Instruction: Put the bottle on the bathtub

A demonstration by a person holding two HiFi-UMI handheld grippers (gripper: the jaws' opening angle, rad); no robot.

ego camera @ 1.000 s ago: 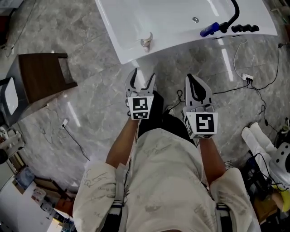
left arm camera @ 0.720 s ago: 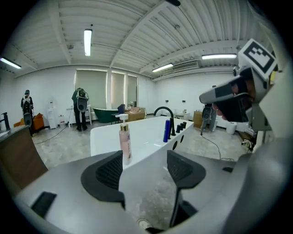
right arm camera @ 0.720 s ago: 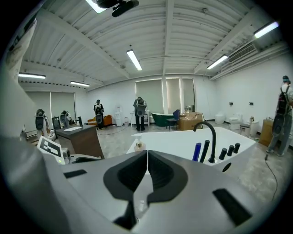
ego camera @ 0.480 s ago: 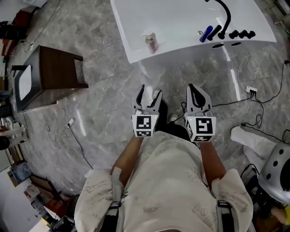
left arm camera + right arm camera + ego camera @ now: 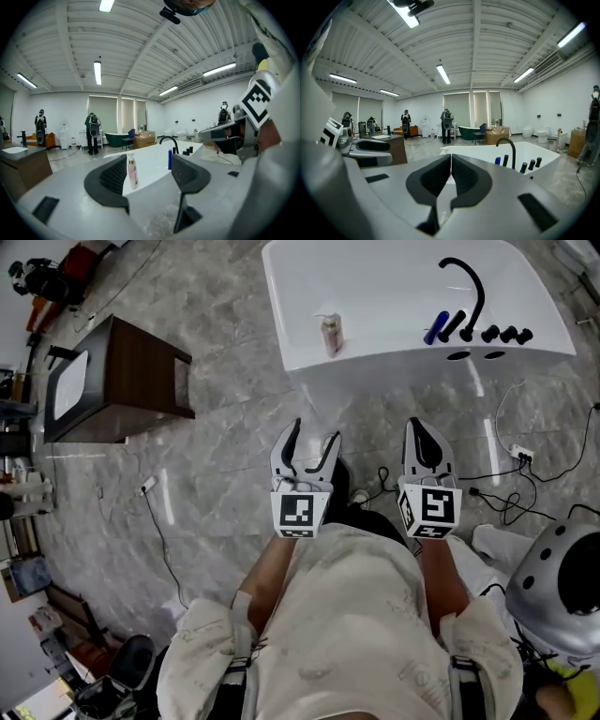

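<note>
A small pink bottle (image 5: 330, 334) stands upright on the near rim of the white bathtub (image 5: 394, 343); in the left gripper view the bottle (image 5: 132, 172) shows on the bathtub (image 5: 152, 166), framed between the jaws. My left gripper (image 5: 307, 442) is open and empty, well short of the tub. My right gripper (image 5: 427, 443) is shut with nothing in it; the right gripper view shows the right gripper (image 5: 451, 176) with its pads pressed together, the bathtub (image 5: 534, 157) beyond.
A black faucet (image 5: 466, 282), a blue bottle (image 5: 435, 326) and several black knobs (image 5: 502, 335) sit at the tub's right end. A dark wooden cabinet (image 5: 117, 381) stands to the left. Cables (image 5: 511, 460) and a power strip lie on the marble floor to the right.
The view has shifted back from the tub; bathtub and bottle now sit farther right and up in the head view. Both grippers stay held close to the body, empty.
</note>
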